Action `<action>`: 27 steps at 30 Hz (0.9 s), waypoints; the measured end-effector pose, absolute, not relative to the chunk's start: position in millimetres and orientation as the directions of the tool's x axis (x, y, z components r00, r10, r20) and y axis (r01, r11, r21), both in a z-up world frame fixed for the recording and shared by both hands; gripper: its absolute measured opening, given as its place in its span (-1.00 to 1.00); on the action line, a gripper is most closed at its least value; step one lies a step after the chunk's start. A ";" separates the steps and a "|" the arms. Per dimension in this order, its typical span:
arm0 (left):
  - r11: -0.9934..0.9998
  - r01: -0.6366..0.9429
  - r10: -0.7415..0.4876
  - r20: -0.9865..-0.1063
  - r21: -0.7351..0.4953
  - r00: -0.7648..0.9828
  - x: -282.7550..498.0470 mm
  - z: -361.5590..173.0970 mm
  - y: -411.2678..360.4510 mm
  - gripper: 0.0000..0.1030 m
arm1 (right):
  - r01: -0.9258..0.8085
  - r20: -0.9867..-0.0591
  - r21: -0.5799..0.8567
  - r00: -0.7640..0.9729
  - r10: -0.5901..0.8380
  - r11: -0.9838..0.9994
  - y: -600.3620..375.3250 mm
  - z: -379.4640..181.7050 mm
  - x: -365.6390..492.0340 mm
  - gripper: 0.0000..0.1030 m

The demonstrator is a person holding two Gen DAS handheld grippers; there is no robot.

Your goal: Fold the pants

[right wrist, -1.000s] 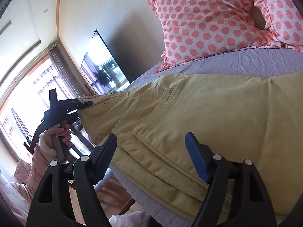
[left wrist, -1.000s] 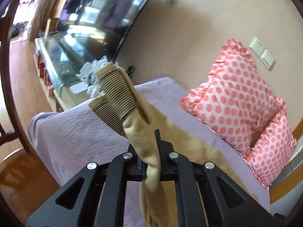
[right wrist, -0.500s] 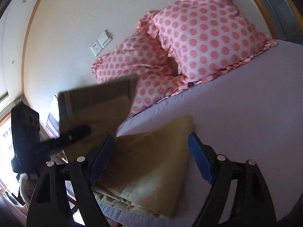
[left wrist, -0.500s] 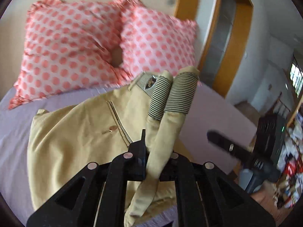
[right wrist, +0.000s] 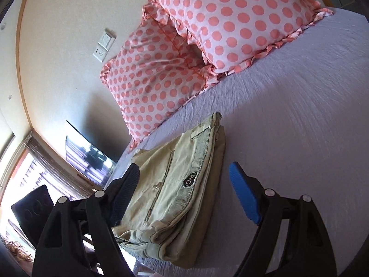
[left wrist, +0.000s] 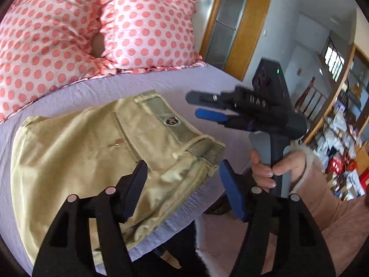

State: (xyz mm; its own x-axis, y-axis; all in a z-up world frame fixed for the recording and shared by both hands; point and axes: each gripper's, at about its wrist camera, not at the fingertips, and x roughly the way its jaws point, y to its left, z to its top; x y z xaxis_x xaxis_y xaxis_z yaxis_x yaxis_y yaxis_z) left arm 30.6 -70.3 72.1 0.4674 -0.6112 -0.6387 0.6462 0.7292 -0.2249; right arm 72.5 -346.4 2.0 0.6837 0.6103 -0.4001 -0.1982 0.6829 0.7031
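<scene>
Lavender bedsheet (left wrist: 147, 85) carries your folded khaki cotton pants (left wrist: 96, 145), ribbed waistband uppermost, near two polka-dot frilled pillows (right wrist: 184, 53). Your left gripper (left wrist: 182, 184) and right gripper (right wrist: 184, 184) gape empty; only the left view shows your hand (left wrist: 272, 166).

Two pink polka-dot pillows (left wrist: 69, 30) with ruffled edges lean side by side against a cream wall (right wrist: 69, 23), resting on a lavender bedsheet (right wrist: 288, 115). White wall sockets (right wrist: 103, 45) sit above one pillow. A dark television (right wrist: 88, 159) hangs farther along. A wooden door frame (left wrist: 244, 25) stands beyond the bed.
</scene>
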 end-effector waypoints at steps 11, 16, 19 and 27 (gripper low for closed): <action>0.907 0.109 -0.402 -0.762 -0.406 0.508 135.1 27.7 99.2 0.32 | -0.173 -0.509 0.701 0.558 0.655 0.692 -321.9 -20.4 116.3 -0.19; 0.869 0.137 -0.483 -0.752 -0.476 0.449 148.6 15.9 105.0 0.39 | -0.158 -0.472 0.757 0.541 0.696 0.635 -329.0 -25.0 122.2 -0.34; 0.818 0.158 -0.561 -0.709 -0.552 0.428 156.5 11.9 105.9 0.38 | -0.162 -0.432 0.804 0.502 0.749 0.572 -327.2 -30.9 128.8 -0.50; 0.794 0.214 -0.597 -0.664 -0.569 0.449 163.0 35.5 101.2 -0.87 | -0.263 -0.299 0.851 0.469 0.831 0.455 -322.3 -2.4 138.1 -0.79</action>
